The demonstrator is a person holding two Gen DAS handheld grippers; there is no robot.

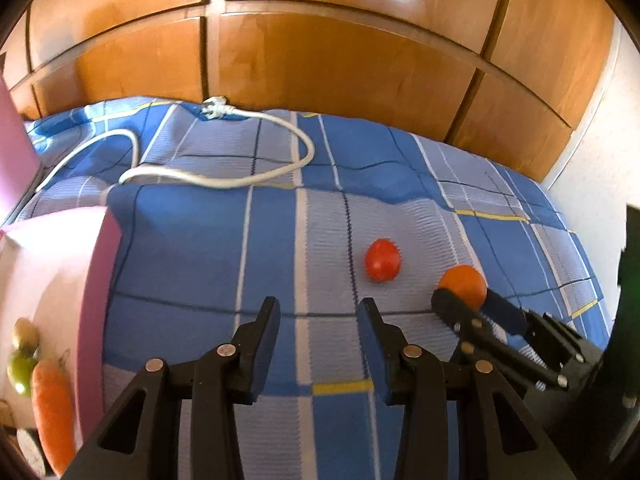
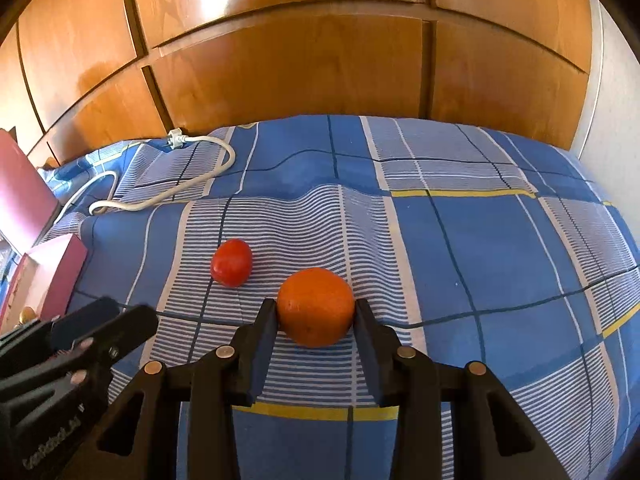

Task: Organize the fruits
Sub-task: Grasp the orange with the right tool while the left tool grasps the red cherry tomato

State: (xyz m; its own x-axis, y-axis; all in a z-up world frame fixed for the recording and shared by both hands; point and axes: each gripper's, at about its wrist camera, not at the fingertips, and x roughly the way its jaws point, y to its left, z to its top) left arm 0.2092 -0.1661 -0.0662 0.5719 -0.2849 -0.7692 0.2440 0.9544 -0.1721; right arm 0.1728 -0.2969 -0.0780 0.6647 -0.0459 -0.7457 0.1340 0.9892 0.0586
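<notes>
An orange (image 2: 316,306) lies on the blue checked bedspread (image 2: 500,260), between the two fingers of my right gripper (image 2: 316,312), which touch its sides. A red tomato (image 2: 232,262) lies just left and beyond it. In the left wrist view my left gripper (image 1: 319,312) is open and empty above the bedspread (image 1: 200,248); the tomato (image 1: 383,261) is ahead to its right, and the orange (image 1: 464,285) sits in the right gripper (image 1: 466,300) further right. A pink box (image 1: 96,288) at left holds a carrot (image 1: 52,404), a green fruit (image 1: 20,370) and a brownish fruit (image 1: 25,334).
A white power cable (image 1: 224,178) with plug (image 1: 214,109) loops across the far bedspread. Wooden wardrobe doors (image 1: 320,60) stand behind the bed. A pink lid or panel (image 1: 12,160) rises at far left. A white wall (image 1: 592,152) is at right.
</notes>
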